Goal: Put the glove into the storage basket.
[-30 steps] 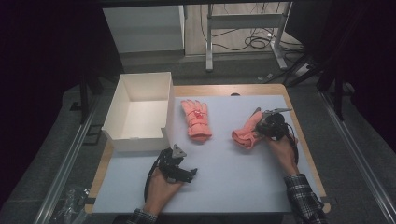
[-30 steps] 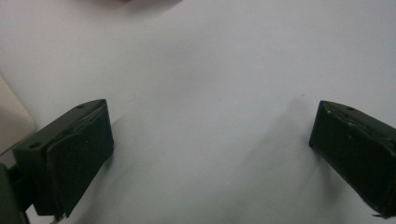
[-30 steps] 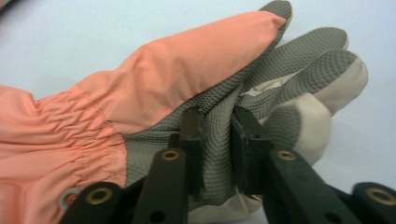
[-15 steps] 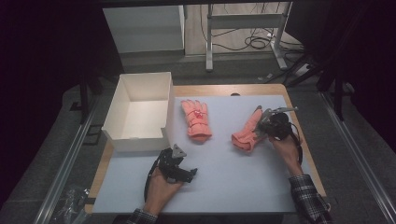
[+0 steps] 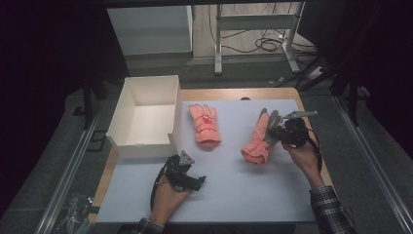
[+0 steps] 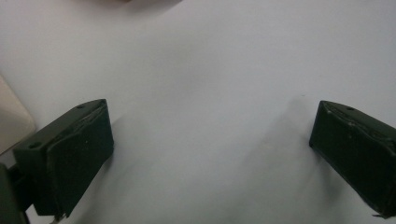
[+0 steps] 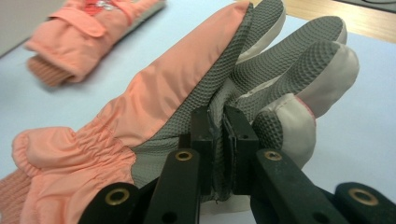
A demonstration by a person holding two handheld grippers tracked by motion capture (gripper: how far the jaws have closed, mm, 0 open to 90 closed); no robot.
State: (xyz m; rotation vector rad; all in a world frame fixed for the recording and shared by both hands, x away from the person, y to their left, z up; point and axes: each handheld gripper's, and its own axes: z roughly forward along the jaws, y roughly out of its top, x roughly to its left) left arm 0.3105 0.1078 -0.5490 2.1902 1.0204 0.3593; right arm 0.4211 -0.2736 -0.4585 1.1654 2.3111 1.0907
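Two salmon-pink gloves are on the pale blue mat [image 5: 229, 195]. One glove [image 5: 204, 124] lies flat near the middle, beside the box. The other glove [image 5: 256, 144] is tilted, with its fingers raised and its cuff resting on the mat. My right gripper [image 5: 275, 134] is shut on it. In the right gripper view the jaws [image 7: 218, 116] pinch a fold of this glove's grey textured palm [image 7: 205, 88], having just been closing on it. My left gripper [image 5: 198, 181] rests low on the mat near the front. It stands open [image 6: 210, 140] with bare mat between its jaws.
An empty white box [image 5: 146, 148] stands at the mat's left edge, past the flat glove [image 7: 88, 28]. The wooden table edge [image 5: 311, 126] runs along the right of the mat. Table legs and cables lie on the floor at the back.
My right gripper has risen a little with the glove, lifting its finger end off the mat. The left gripper and the flat glove have stayed put.
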